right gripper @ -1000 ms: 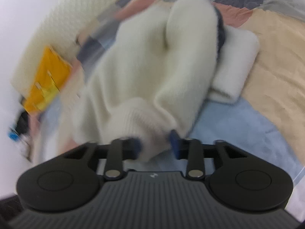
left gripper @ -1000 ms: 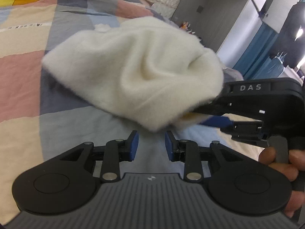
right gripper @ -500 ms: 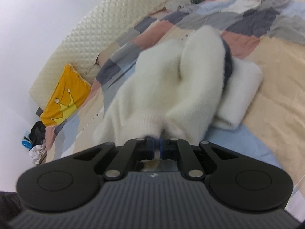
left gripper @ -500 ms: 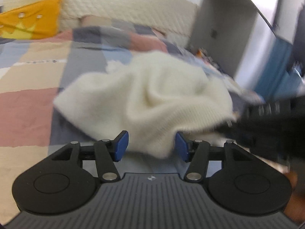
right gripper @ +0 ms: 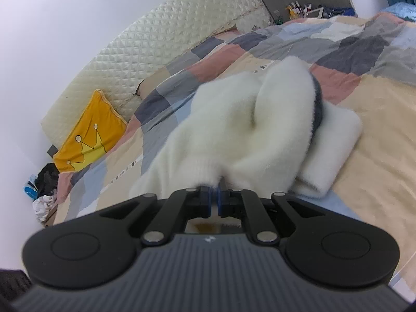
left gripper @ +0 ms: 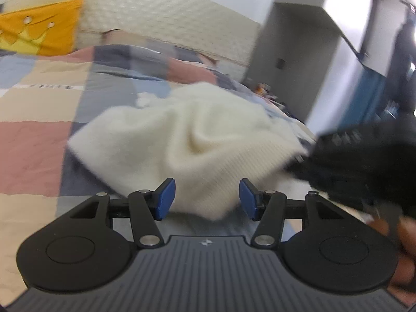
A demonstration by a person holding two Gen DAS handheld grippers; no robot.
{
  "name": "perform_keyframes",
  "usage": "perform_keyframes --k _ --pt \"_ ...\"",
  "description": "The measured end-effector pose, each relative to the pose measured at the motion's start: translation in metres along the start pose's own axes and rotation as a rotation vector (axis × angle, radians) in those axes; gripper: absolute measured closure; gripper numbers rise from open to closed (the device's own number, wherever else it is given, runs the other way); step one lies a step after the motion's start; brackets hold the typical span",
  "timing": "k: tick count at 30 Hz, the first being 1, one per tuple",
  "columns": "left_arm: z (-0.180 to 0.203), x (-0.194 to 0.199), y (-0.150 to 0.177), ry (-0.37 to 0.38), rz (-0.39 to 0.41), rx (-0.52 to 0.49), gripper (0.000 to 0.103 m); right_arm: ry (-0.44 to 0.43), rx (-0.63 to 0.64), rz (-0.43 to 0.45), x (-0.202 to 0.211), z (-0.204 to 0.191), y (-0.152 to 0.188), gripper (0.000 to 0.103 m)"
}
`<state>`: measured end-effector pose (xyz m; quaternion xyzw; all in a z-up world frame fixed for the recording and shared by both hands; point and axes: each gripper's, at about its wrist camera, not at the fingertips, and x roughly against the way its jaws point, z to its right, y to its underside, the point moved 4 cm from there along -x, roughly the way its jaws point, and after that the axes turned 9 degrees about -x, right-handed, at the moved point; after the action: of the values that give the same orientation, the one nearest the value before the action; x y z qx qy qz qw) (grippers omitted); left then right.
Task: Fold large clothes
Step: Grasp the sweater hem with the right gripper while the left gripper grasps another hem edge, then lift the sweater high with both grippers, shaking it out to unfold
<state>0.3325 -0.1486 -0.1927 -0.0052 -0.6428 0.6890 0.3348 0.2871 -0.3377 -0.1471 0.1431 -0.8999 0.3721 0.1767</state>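
On the bed (right gripper: 377, 156), across its patchwork quilt (left gripper: 33, 140), a cream sweater (left gripper: 197, 140) lies bunched. The right gripper (right gripper: 213, 199) has its fingers pinched together on the sweater's ribbed edge, lifting it over a folded white garment (right gripper: 335, 145) just beside it. The left gripper (left gripper: 207, 199), its fingers spread partway after opening moments ago, grips nothing; the sweater's lower fold hangs between them untouched. A yellow crown cushion (right gripper: 88, 135) leans on the quilted headboard (right gripper: 161, 41), and a dark clothes heap (right gripper: 44, 182) sits beyond the bed's corner.
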Motion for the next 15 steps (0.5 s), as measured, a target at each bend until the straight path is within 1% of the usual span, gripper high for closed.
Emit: perform_keyframes --k 2,3,4,7,9,12,13,14,15 --pt "0.005 -0.006 0.008 0.017 -0.025 -0.011 0.036 -0.006 -0.013 -0.004 0.0 0.002 -0.001 0.095" --pt "0.005 -0.012 0.011 0.001 -0.039 -0.002 0.032 -0.008 -0.015 -0.004 0.0 0.001 -0.001 0.095" --pt "0.004 -0.015 0.014 -0.012 -0.043 0.011 0.032 -0.009 -0.013 -0.002 0.0 0.001 -0.001 0.095" --pt "0.0 -0.025 0.016 -0.009 -0.043 0.053 0.032 -0.016 -0.009 0.014 0.002 -0.001 -0.001 0.095" --pt "-0.002 -0.028 0.017 -0.041 -0.041 0.068 0.031 -0.016 0.002 0.02 0.003 -0.003 0.0 0.095" --pt "-0.011 -0.027 0.017 -0.069 -0.011 0.11 0.031 -0.004 0.014 0.033 0.003 -0.003 0.001 0.095" --pt "-0.012 -0.023 0.016 -0.065 0.006 0.134 0.031 0.019 0.021 0.046 0.003 -0.003 0.001 0.095" --pt "-0.014 -0.02 0.015 -0.061 0.016 0.141 0.031 0.034 0.027 0.054 0.004 -0.001 0.002 0.095" --pt "-0.014 -0.019 0.012 -0.074 0.02 0.135 0.031 0.041 0.029 0.059 0.004 -0.001 0.002 0.095"
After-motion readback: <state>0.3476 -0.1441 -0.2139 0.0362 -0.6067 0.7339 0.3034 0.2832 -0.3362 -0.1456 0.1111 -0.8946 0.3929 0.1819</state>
